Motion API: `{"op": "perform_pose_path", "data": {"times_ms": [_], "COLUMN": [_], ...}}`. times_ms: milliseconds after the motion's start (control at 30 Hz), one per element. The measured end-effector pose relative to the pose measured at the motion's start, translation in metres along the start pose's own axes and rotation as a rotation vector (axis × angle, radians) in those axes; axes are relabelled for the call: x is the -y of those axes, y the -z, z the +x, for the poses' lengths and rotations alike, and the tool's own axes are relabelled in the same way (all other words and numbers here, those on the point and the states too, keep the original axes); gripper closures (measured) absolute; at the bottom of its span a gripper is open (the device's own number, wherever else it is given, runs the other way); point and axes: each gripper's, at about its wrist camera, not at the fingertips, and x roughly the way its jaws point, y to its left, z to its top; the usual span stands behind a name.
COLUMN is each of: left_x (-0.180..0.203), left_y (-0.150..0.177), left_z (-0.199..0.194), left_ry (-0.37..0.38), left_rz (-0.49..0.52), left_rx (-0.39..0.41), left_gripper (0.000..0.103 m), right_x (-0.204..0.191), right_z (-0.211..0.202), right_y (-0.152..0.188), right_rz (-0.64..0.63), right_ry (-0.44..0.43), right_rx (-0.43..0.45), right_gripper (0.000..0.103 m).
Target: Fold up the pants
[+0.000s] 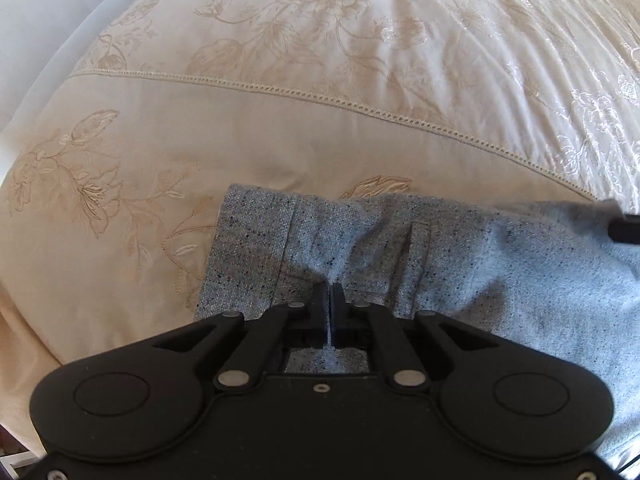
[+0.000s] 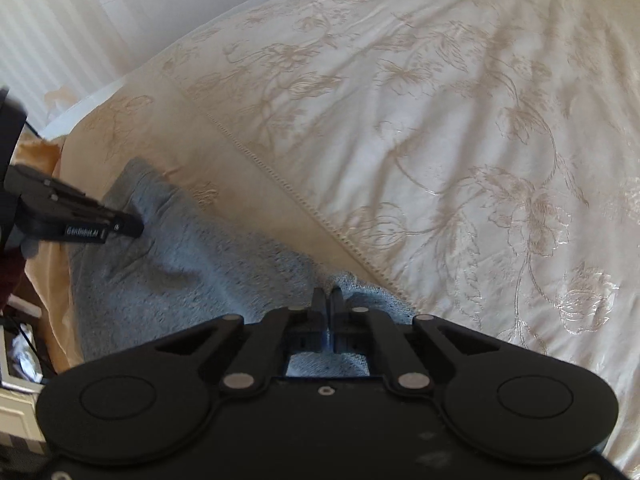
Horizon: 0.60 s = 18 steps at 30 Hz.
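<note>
Grey speckled pants (image 1: 460, 264) lie on a cream embroidered bedspread (image 1: 280, 128). In the left wrist view my left gripper (image 1: 330, 292) is shut on the pants' waistband, near a belt loop (image 1: 418, 256). In the right wrist view my right gripper (image 2: 329, 298) is shut on another edge of the pants (image 2: 192, 264). The left gripper (image 2: 132, 226) also shows there at the left, pinching the fabric. The right gripper's tip shows at the right edge of the left wrist view (image 1: 624, 230).
The bedspread (image 2: 440, 120) stretches away ahead and to the right, with a stitched hem line (image 2: 288, 188). A white wall (image 2: 60, 20) lies beyond the bed's far left edge. Clutter on the floor (image 2: 20, 352) shows at the lower left.
</note>
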Motion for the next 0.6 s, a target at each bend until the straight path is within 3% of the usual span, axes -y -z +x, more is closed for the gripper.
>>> {"op": "perform_pose_path", "data": {"times_ms": [133, 333, 500, 600], "left_x": [0.009, 0.029, 0.027, 0.018], "left_y": [-0.004, -0.015, -0.001, 0.024], "left_z": [-0.023, -0.034, -0.007, 0.013], "left_ry": [0.028, 0.066, 0.028, -0.004], "left_rz": [-0.018, 0.011, -0.036, -0.049], "left_rx": [0.026, 0.057, -0.032, -0.107], "left_gripper": [0.091, 0.091, 0.091, 0.089], "right_x": [-0.032, -0.039, -0.003, 0.042], "right_z": [-0.008, -0.009, -0.019, -0.005], "right_y": [0.026, 0.04, 0.011, -0.016], "right_rz": [-0.016, 0.06, 0.103, 0.211], "right_ry": [0.018, 0.02, 0.059, 0.057], "right_rx": [0.017, 0.034, 0.132, 0.107], "right_gripper": [0.1, 0.1, 0.1, 0.101]}}
